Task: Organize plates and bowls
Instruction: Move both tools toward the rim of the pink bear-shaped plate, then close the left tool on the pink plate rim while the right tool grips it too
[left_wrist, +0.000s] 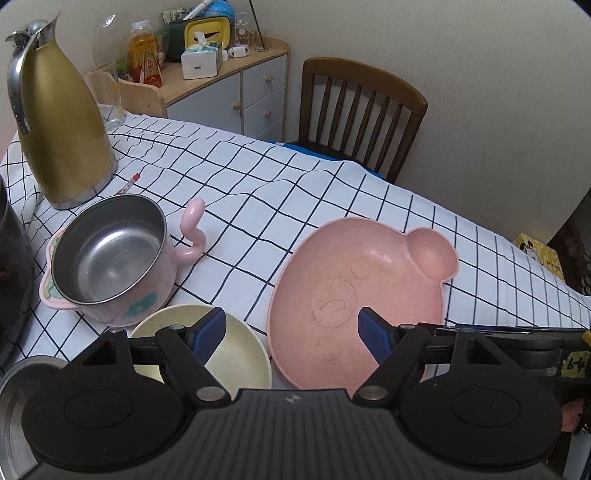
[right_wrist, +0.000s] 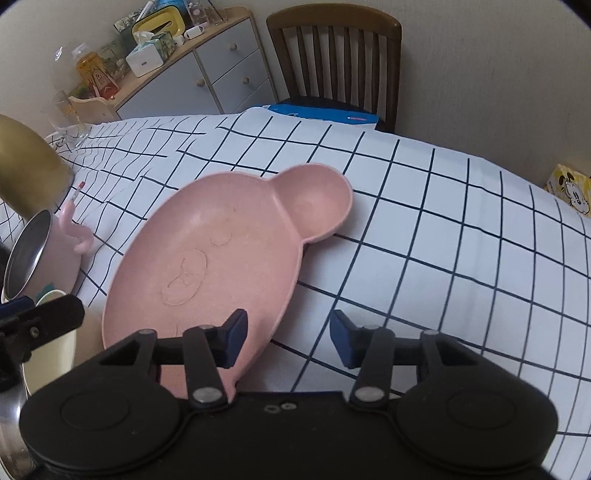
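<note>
A pink bear-shaped plate lies on the checked tablecloth. A cream bowl sits just left of it. My left gripper is open and low: one finger hangs over the cream bowl, the other over the pink plate. My right gripper straddles the plate's near right rim, its left pad above the plate and its right pad above the cloth. Neither pad presses on the rim. A pink steel-lined mug stands on a small pink flower-shaped dish at the left.
A gold thermos jug stands at the back left, with a glass behind it. A steel vessel and a dark object crowd the near left edge. A wooden chair and a cabinet stand beyond the table.
</note>
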